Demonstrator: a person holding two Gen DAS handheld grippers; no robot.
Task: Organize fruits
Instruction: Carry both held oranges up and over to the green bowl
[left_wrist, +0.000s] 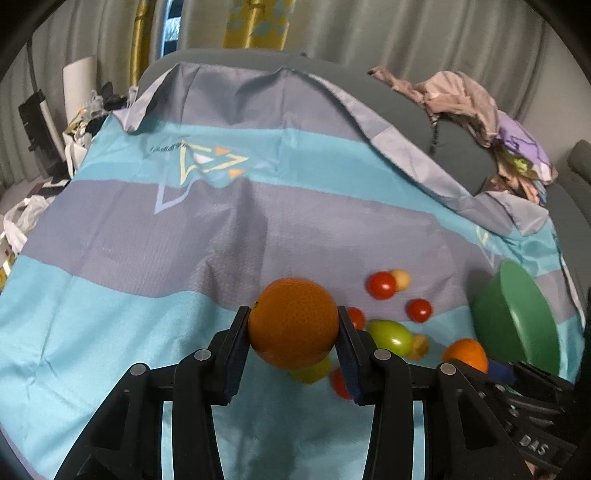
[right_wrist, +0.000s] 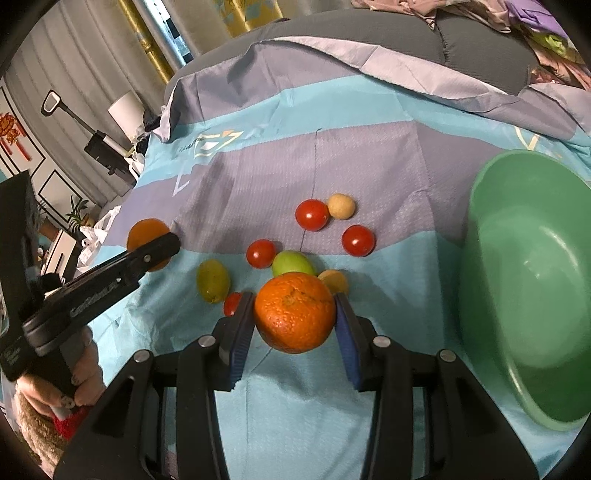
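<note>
Green bowl (right_wrist: 524, 280) is sitting empty; each claw, left (left_wrist: 293, 326) and right (right_wrist: 294, 314), is clamping an orange, while roughly eight fruits are lying loose.

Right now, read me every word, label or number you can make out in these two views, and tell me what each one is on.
"DAS": white letters on the black body of the right gripper, at the left wrist view's lower right.
Embossed lettering on the left gripper arm: too blurred to read.
Small dark print beside the triangle logo on the striped cloth: too small to read.
Red hanging wall ornament: no characters legible.
</note>
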